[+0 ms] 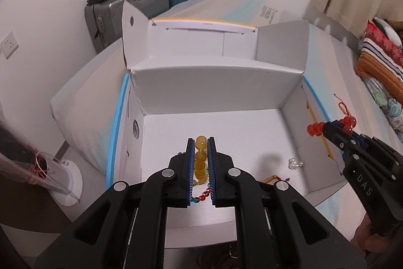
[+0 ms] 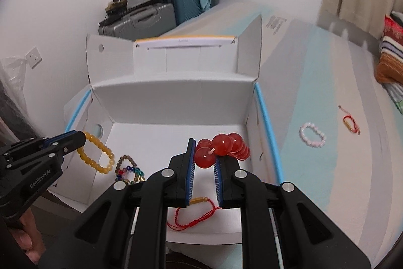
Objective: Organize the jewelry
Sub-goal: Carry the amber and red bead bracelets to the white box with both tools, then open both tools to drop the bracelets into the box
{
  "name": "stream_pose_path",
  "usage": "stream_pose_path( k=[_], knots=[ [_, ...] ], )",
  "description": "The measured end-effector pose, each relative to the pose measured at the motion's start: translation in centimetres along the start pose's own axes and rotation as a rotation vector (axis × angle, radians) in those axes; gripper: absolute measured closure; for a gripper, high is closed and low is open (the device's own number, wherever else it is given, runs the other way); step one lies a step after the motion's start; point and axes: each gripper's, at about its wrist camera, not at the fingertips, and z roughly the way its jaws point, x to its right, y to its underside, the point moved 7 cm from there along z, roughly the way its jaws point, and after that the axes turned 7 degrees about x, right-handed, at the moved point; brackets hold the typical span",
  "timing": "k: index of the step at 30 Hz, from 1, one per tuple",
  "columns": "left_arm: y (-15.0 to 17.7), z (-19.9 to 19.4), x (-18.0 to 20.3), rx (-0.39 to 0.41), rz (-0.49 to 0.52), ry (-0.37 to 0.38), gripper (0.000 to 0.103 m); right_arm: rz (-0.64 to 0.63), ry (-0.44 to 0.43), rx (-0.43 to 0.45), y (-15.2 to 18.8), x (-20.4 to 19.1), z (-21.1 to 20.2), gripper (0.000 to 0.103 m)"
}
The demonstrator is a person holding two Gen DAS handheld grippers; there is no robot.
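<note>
My left gripper (image 1: 200,143) is shut on a yellow bead bracelet (image 1: 201,158) and holds it above the floor of the open white box (image 1: 216,82). In the right wrist view the same bracelet (image 2: 97,155) hangs from the left gripper (image 2: 81,136) at the box's left side. My right gripper (image 2: 205,143) is shut on a red bead bracelet (image 2: 221,146) over the box's right part; it also shows in the left wrist view (image 1: 325,126). A multicolour bead bracelet (image 2: 129,170) and a red cord bracelet (image 2: 194,214) lie on the box floor.
A pink-white bead bracelet (image 2: 312,135) and a red string bracelet (image 2: 350,123) lie on the mattress (image 2: 327,82) right of the box. Small clear beads (image 1: 293,163) lie in the box's right corner. Suitcases (image 2: 156,11) stand at the back wall.
</note>
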Motion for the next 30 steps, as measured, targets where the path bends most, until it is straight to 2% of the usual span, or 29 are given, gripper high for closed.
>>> stream_pose_path(
  k=[8,15,16,17,18,19,20,25,28,30],
  knots=[
    [1.2,2.6,-0.9,-0.052,-0.025,-0.009,0.094,0.0,-0.009,-0.066,1.9,-0.3,2.5,0.09],
    [1.4,3.5,-1.2,-0.069,-0.036,-0.027,0.091,-0.012,-0.007,-0.082,2.7,-0.3,3.3,0.088],
    [1.4,3.6,-1.2,-0.071,-0.036,-0.026,0.09,-0.015,0.001,-0.075,2.7,-0.3,3.2,0.083],
    [1.4,3.6,-1.2,-0.069,-0.036,-0.029,0.082,-0.014,0.006,-0.069,2.6,-0.1,3.0,0.079],
    [1.3,3.5,-1.2,-0.064,-0.037,-0.035,0.077,-0.011,0.008,-0.061,2.5,0.0,2.8,0.069],
    [1.2,3.3,-1.2,-0.056,-0.037,-0.043,0.065,-0.01,0.009,-0.051,2.2,0.0,2.6,0.062],
    [1.1,3.2,-1.2,-0.047,-0.035,-0.048,0.059,-0.012,0.013,-0.036,2.0,0.1,2.2,0.056],
    [0.5,2.5,-0.1,-0.017,-0.018,-0.047,0.044,-0.026,0.04,0.006,1.3,1.0,0.7,0.039],
    [0.2,2.0,0.8,0.0,-0.006,-0.047,0.033,-0.015,0.049,0.022,1.2,2.1,-0.2,0.036],
    [0.0,1.6,1.4,0.015,0.004,-0.05,0.032,-0.003,0.055,0.026,1.2,2.9,-0.7,0.034]
  ],
)
